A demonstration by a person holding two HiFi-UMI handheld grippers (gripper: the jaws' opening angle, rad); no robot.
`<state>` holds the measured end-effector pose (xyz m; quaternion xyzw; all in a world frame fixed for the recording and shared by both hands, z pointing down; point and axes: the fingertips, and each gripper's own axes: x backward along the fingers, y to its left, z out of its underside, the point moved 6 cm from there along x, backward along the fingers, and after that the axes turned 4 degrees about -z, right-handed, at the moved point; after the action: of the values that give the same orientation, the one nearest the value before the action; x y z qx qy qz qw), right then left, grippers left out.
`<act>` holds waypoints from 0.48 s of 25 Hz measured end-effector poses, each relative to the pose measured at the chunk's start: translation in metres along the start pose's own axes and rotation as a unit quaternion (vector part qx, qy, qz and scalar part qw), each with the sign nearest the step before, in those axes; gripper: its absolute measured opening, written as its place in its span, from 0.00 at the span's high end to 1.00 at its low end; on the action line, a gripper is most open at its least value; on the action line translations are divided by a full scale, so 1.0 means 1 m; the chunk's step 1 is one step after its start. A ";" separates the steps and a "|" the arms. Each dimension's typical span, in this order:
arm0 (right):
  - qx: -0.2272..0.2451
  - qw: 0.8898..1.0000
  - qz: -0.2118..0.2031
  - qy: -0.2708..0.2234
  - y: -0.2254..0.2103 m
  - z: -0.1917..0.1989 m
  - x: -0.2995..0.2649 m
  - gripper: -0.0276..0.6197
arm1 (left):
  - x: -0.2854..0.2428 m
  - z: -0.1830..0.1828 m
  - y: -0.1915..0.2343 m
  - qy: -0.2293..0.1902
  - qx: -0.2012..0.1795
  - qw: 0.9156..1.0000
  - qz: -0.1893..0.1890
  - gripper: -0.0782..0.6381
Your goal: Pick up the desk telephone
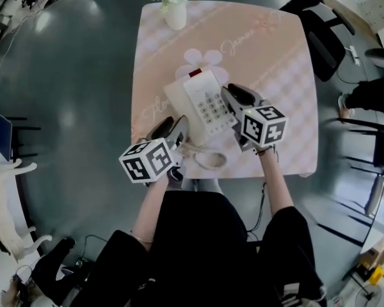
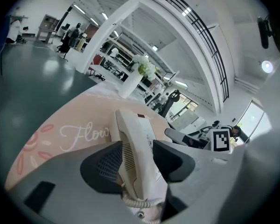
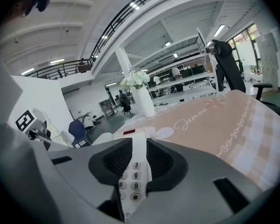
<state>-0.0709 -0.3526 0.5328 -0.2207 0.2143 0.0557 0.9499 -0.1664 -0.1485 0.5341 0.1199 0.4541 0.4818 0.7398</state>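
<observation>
A cream desk telephone point(image 1: 205, 104) with a grey keypad lies on the pink table point(image 1: 275, 56), its handset point(image 2: 133, 143) on its left side. My left gripper point(image 1: 181, 125) straddles the near end of the handset; in the left gripper view its jaws point(image 2: 137, 160) stand either side of it, and a firm press does not show. My right gripper point(image 1: 235, 100) is at the phone's right edge. In the right gripper view the keypad edge point(image 3: 134, 171) runs between the two dark pads of the right gripper point(image 3: 139, 158), which stand close to it without a clear squeeze.
A white vase of flowers point(image 1: 175, 11) stands at the table's far edge. The coiled cord point(image 1: 205, 157) loops off the near edge towards my lap. A black office chair point(image 1: 323, 37) sits at the table's right, and another person's foot point(image 1: 365, 98) shows further right.
</observation>
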 end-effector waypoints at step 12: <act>-0.087 0.992 -0.049 0.076 -0.021 0.012 -0.041 0.60 | -0.025 -0.001 0.006 -0.001 0.046 0.999 -0.008 0.42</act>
<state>-0.0991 -0.3671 0.5682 -0.3162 0.2689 0.0108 0.9097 -0.1736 -0.1664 0.5513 0.1505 0.4756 0.4544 0.7380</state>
